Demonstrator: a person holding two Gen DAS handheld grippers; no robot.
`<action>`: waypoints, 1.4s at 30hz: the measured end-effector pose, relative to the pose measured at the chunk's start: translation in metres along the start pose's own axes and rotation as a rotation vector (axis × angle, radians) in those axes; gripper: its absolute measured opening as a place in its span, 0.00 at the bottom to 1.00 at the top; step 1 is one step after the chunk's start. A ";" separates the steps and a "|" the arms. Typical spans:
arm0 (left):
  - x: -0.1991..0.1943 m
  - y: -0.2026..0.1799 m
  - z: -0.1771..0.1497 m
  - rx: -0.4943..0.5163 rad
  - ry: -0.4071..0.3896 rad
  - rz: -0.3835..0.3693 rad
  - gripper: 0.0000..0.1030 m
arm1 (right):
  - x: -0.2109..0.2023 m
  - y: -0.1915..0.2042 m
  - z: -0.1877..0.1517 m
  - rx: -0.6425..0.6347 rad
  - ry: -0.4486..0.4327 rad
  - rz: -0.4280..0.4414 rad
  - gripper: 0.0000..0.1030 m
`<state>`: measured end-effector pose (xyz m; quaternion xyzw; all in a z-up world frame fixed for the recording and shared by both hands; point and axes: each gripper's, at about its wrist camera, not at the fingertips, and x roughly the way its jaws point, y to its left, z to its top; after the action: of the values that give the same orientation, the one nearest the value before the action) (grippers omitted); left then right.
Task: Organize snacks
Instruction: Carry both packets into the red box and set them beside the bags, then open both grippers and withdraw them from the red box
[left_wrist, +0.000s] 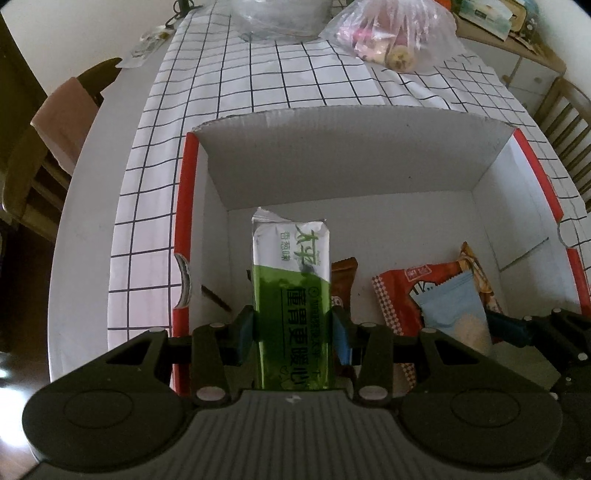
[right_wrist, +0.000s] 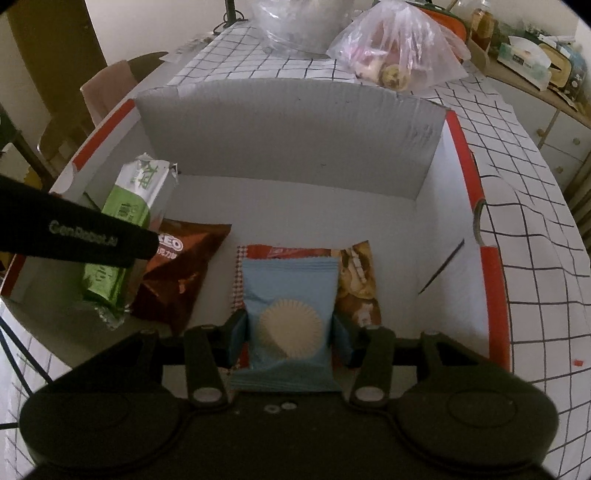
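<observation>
Both claws hang over an open white cardboard box (right_wrist: 291, 136) with red-edged flaps, which sits on a table (left_wrist: 85, 206) spread with a white cloth (left_wrist: 295, 85) marked in black grid lines.

The left claw (left_wrist: 293, 332) is clenched on a long green-and-white cracker pack (left_wrist: 290, 291); its blue pads press the pack's two long sides, and the pack points toward twelve o'clock, its white torn end reaching toward the far wall of the box. In the right wrist view this same pack (right_wrist: 129, 221) shows at about nine o'clock, tilted inside the box near its left wall, with the dark arm of the left claw crossing over it.

The right claw (right_wrist: 290, 336) grips a pale blue snack packet (right_wrist: 291, 314) printed with a round ridged biscuit, the pads touching its left and right edges. The packet sits low in the box, lying over a red-and-white packet (right_wrist: 258, 253). Just beside it, toward three o'clock, lies a brown-and-yellow packet (right_wrist: 358, 280). Toward nine o'clock a brown Oreo bag (right_wrist: 181, 273) rests on the box floor, between the blue packet and the green pack.

Beyond the box, at about one o'clock, a clear plastic bag (right_wrist: 399, 51) holding food sits on the cloth, with another clear bag (right_wrist: 295, 22) at twelve.
</observation>
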<state>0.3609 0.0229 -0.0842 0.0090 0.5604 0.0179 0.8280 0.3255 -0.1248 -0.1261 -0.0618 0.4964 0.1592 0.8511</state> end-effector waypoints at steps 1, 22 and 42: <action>-0.001 0.000 0.000 -0.001 -0.001 -0.001 0.42 | -0.001 0.001 -0.001 -0.002 -0.001 0.000 0.47; -0.054 0.012 -0.025 -0.050 -0.123 -0.061 0.54 | -0.052 -0.006 -0.008 0.046 -0.116 0.032 0.63; -0.137 0.032 -0.097 -0.057 -0.317 -0.134 0.71 | -0.133 0.021 -0.049 0.002 -0.264 0.093 0.88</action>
<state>0.2197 0.0494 0.0085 -0.0493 0.4215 -0.0230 0.9052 0.2172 -0.1453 -0.0346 -0.0165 0.3823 0.2048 0.9009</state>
